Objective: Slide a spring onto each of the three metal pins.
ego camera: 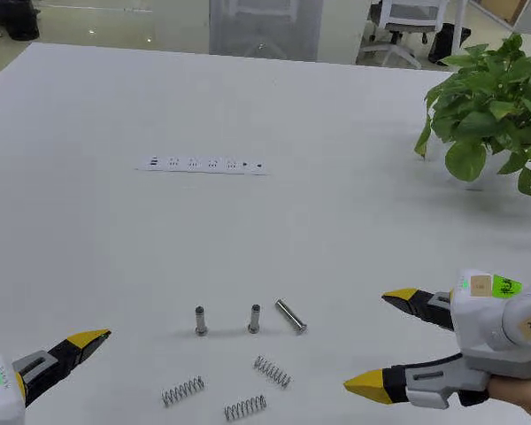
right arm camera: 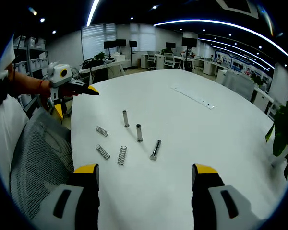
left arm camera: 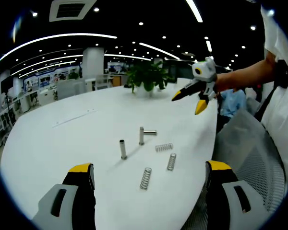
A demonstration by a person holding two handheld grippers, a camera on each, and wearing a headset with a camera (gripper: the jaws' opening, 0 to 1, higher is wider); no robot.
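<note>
My L gripper (left arm camera: 149, 166) is low at the near left side of the white table (ego camera: 336, 230). Its jaws are wide apart w/ nothing held. My R gripper (ego camera: 380, 339) is at the near right side. Its jaws are wide apart too, and it holds nothing. It's well apart from the small parts.

The 3 pins sit in a row in front of me, btwn the 2 grippers. The left pin (ego camera: 200, 320) and the middle pin (ego camera: 254, 319) stand up straight. The right pin (ego camera: 291, 316) lies flat on a slant, just beside the middle one. All 3 pins are bare.

The 3 springs lie flat on the table, closer to me than the pins. The left spring (ego camera: 183, 390) is below the left pin. The middle spring (ego camera: 245, 407) is nearest to me. The right spring (ego camera: 272, 372) is nearest to the pins. They're near each other but not touching.

Far back there's a white power strip (ego camera: 203, 165). A green plant (ego camera: 491, 102) sits at the far right.
</note>
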